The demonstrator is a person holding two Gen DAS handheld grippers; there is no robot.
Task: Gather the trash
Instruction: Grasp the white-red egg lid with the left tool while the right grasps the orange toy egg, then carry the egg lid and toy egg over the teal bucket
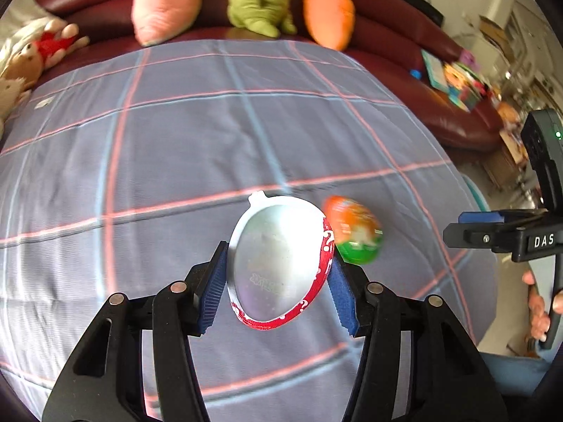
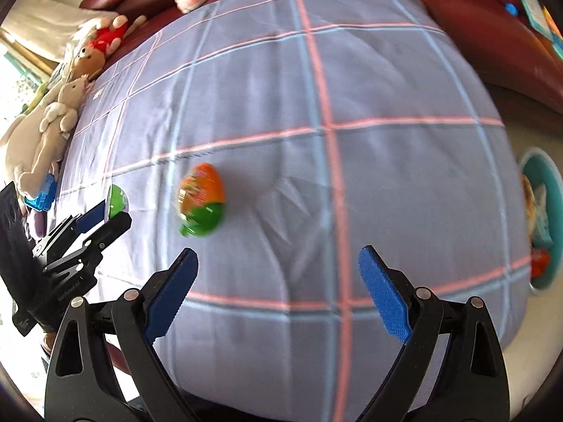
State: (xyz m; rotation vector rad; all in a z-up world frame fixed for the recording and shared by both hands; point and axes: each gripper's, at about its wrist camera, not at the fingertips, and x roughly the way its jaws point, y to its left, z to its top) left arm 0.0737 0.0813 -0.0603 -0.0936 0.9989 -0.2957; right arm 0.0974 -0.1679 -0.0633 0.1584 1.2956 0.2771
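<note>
The left tool (image 1: 278,277) is clamped on an egg-shaped half shell (image 1: 279,263), silver on its flat face with a red printed rim; both blue pads (image 1: 213,290) press its edges, and the shell is held clear above the checked cloth (image 1: 176,140); a small tab projects at its far end. The right tool (image 2: 278,277) stands with its pads well apart and nothing between them.

An orange and green egg capsule (image 2: 201,199) lies on the cloth, blurred, just beyond and left of the right tool's left pad; in the left wrist view the same capsule (image 1: 353,228) appears just beside the held shell on its right. The cloth is grey-blue with pink and pale blue lines and covers the surface.

A teal bin (image 2: 542,218) sits off the right edge of the cloth, with coloured scraps inside; its contents cannot be told apart. A dark red sofa (image 1: 404,81) runs behind the cloth; on it lean a pink cushion (image 1: 163,3), a green plush (image 1: 260,0) and a carrot plush (image 1: 329,14); books (image 1: 454,81) lie on its right arm. Pale stuffed animals (image 2: 52,123) lie at the left edge of the cloth. A hand (image 1: 538,306) grips the right tool's handle at the right border of the left wrist view.
</note>
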